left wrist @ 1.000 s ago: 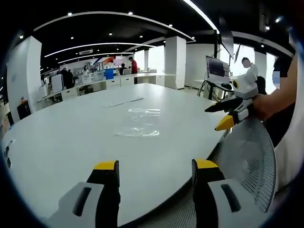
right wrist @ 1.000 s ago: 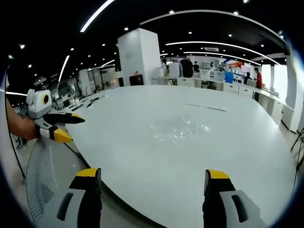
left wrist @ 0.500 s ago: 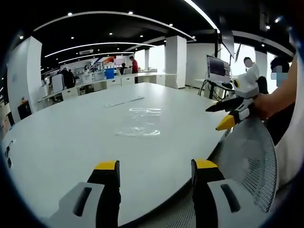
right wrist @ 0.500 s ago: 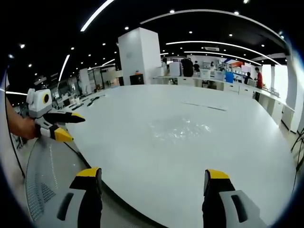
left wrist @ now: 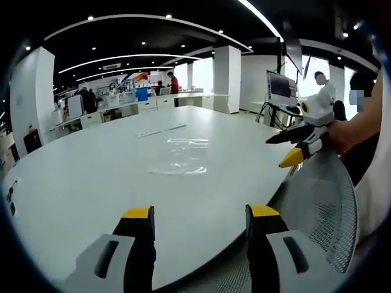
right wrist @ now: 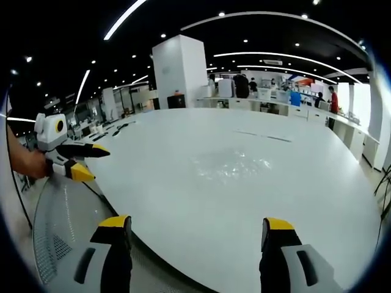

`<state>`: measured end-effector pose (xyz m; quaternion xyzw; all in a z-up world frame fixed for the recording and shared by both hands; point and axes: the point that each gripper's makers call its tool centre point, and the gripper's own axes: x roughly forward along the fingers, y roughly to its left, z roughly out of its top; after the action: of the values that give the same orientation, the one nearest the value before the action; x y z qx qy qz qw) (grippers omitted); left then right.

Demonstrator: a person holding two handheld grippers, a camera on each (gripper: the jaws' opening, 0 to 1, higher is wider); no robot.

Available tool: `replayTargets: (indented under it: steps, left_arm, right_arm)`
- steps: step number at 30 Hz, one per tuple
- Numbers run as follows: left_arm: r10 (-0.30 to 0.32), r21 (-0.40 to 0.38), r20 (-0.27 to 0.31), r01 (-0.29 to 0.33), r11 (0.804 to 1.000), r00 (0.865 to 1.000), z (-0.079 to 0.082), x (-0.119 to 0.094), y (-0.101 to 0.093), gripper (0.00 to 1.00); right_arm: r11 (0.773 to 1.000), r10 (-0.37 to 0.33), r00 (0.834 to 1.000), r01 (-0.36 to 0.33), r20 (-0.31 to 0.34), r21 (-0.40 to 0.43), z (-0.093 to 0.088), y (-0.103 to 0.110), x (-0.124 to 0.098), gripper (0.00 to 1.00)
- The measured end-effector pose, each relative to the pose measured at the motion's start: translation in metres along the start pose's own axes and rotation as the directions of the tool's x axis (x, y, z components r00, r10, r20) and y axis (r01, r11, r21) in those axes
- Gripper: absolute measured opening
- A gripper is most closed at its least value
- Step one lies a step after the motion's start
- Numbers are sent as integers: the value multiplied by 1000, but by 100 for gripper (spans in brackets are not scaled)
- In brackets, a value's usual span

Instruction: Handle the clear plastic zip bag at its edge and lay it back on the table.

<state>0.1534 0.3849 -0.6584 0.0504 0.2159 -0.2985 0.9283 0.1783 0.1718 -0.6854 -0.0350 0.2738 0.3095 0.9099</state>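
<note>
The clear, crinkled plastic zip bag (left wrist: 181, 157) lies flat near the middle of the large white oval table (left wrist: 85, 177), well apart from both grippers; in the right gripper view the same bag (right wrist: 235, 165) shows as a faint glossy patch on the tabletop. Just beyond it lies a thin pale strip (left wrist: 160, 130).

The left gripper (left wrist: 198, 215), black with yellow tips, hangs over the table's near edge with its jaws wide apart and nothing between them. The right gripper (right wrist: 195, 224) is likewise spread wide and empty, and also appears in the left gripper view (left wrist: 294, 147), held in a person's hand (left wrist: 342, 135) above a grey mesh chair back (left wrist: 317, 207). White square pillars (right wrist: 180, 72) stand behind.
</note>
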Motion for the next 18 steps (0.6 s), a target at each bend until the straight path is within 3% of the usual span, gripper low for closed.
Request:
replayTargets:
  steps: [18]
  left_arm:
    - [1, 2, 7, -1, 1000, 1000, -1, 0, 0, 58]
  right_arm:
    - [1000, -4, 1000, 4, -7, -3, 0, 1, 0, 87]
